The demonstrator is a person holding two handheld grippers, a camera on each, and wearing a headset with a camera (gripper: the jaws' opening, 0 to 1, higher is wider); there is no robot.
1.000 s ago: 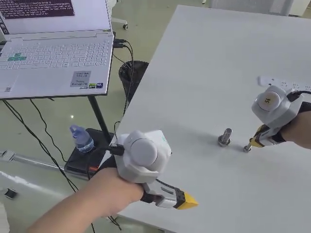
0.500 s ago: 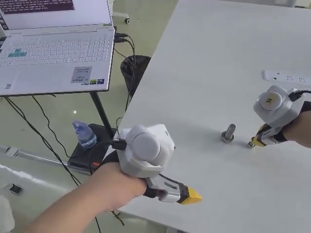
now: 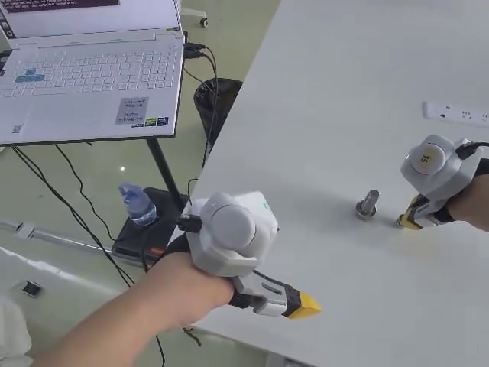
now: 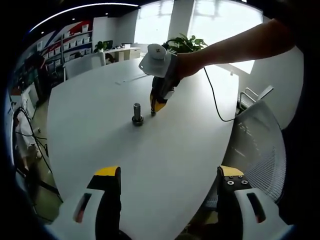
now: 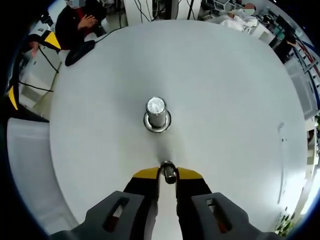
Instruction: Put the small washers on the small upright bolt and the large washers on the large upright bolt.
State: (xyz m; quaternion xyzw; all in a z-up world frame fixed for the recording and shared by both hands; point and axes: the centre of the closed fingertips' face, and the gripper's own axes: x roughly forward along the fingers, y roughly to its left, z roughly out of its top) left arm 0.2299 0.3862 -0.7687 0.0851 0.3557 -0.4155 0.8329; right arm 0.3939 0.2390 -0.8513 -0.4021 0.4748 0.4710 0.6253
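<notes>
The large upright bolt [image 3: 367, 205] stands on the white table [image 3: 328, 115], with a metal ring at its base [image 5: 157, 122]. Just right of it my right gripper [image 3: 407, 222] points down, its jaws closed around the small upright bolt [image 5: 168, 171]. The left gripper view has the same pair: the large bolt [image 4: 137, 113] and the right gripper [image 4: 157, 105] beside it. My left gripper [image 3: 304, 307] hovers over the table's near edge, well short of the bolts. Its jaws stand wide apart [image 4: 167, 175] with nothing between them.
An open laptop [image 3: 92, 76] sits on a stand left of the table, with a water bottle [image 3: 137, 206] and cables on the floor below. A black bin [image 3: 218, 99] stands by the table edge. A white power strip [image 3: 457, 115] lies far right. A mesh chair [image 4: 260, 145] stands nearby.
The head camera has shifted a little. My right gripper stays at the small bolt and the left gripper holds its place near the table edge.
</notes>
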